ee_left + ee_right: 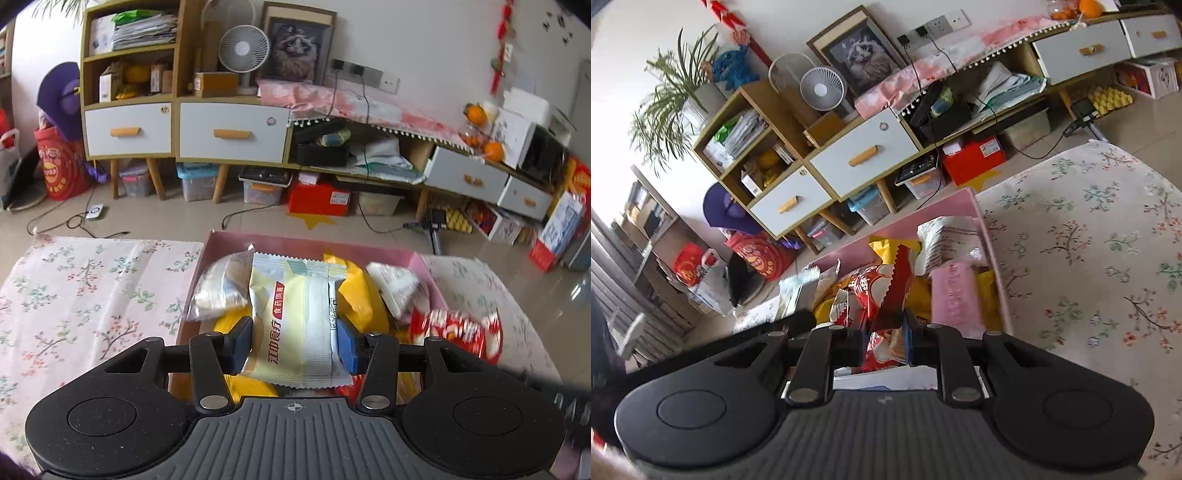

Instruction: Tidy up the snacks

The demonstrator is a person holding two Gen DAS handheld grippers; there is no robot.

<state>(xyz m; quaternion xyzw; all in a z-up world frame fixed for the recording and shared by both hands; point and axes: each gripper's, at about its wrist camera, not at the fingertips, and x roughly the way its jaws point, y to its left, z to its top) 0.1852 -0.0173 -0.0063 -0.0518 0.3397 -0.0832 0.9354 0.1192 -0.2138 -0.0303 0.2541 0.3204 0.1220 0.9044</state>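
Note:
My left gripper (295, 343) is shut on a pale yellow and silver snack packet (295, 314) and holds it over the pink box (314, 245). The box holds a clear bag of snacks (221, 288), yellow packets (364, 295), a white packet (397, 284) and a blurred red packet (458, 332). My right gripper (886, 336) is shut on the red snack packet (882, 291), above the same pink box (991, 251). A pink packet (955, 295), a white packet (942, 236) and yellow packets (882, 245) lie in that box.
The box rests on a table with a floral cloth (85, 295), which also shows in the right wrist view (1089, 240). Beyond the table's far edge is floor, then low cabinets with white drawers (232, 133), a fan (243, 48) and storage boxes.

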